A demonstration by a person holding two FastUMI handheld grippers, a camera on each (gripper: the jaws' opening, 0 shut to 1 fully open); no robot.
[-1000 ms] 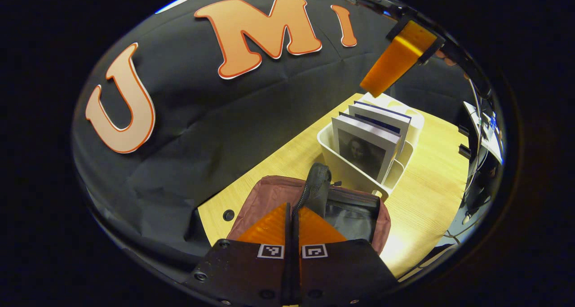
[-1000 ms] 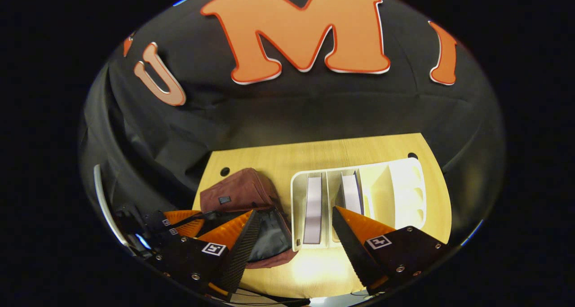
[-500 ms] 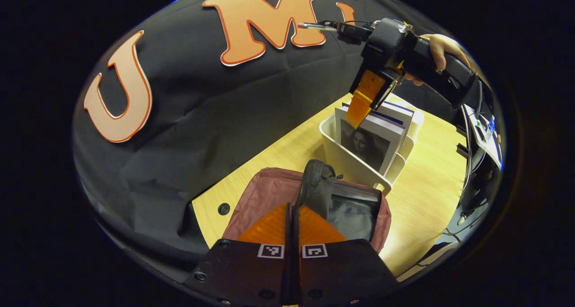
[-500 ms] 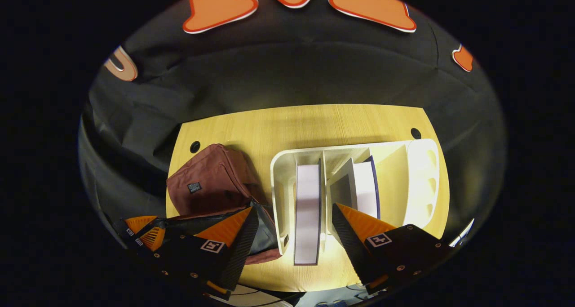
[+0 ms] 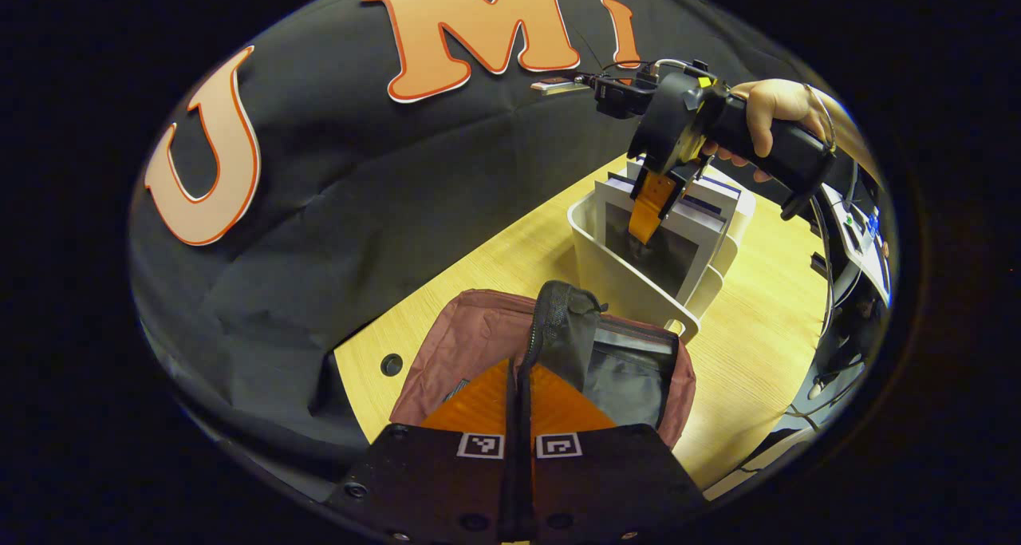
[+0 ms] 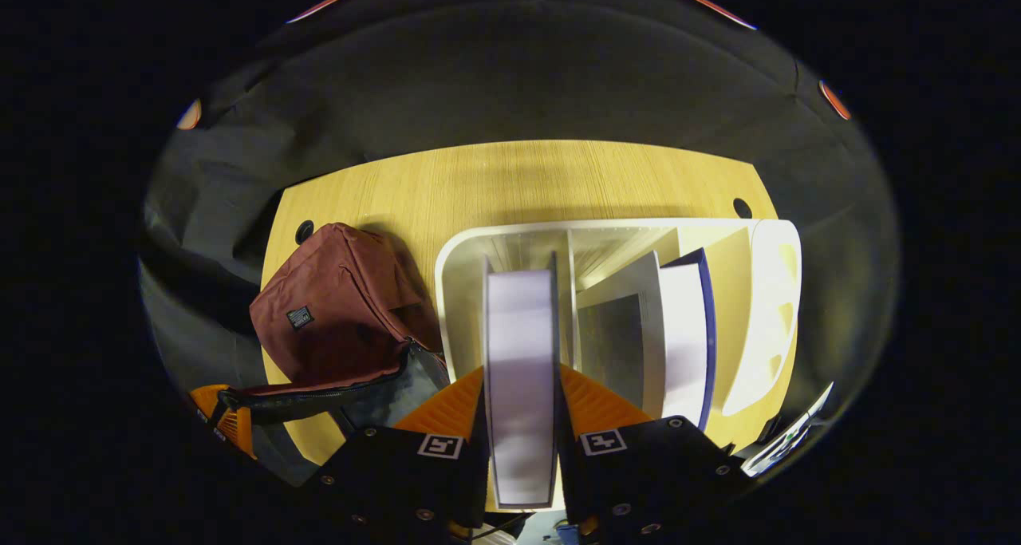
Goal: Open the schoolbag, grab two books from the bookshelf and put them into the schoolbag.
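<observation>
White rack on the table holds two upright books; the right gripper, wide half a second ago, now clamps the left book. Maroon schoolbag gapes beside it, its zipper edge pinched in the closed left gripper.

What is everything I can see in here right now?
Schoolbag: one, maroon, open, on the table's left part beside the bookshelf.
Bookshelf: one, white, divided, on the table.
Books: two, pale pages; one in the left compartment, one leaning in the next.
Table: one, light wood.
Left gripper: shut on the schoolbag's opening flap.
Right gripper: fingers on both sides of the left book.
Hand: one, holding the right gripper.
</observation>
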